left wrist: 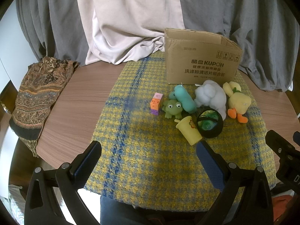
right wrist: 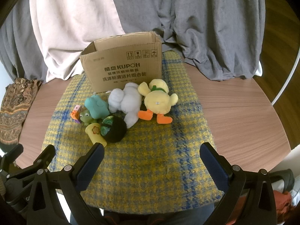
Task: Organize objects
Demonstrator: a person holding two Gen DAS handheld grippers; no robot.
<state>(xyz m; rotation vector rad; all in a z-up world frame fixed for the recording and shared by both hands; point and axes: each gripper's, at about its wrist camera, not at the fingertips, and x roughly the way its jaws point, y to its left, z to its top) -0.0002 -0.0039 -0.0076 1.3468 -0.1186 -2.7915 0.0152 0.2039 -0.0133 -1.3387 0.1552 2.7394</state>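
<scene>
A pile of toys lies on a yellow and blue woven mat in front of an open cardboard box. The pile holds a yellow plush duck, a white plush, a teal toy, a green frog, stacked coloured cubes, a tipped yellow cup and a black pot. My left gripper is open over the mat, near the cup. My right gripper is open, short of the pile.
A patterned brown cloth hangs over the round wooden table's left edge. Grey and pale pink fabric is draped behind the box. The right gripper's body shows at the left wrist view's right edge.
</scene>
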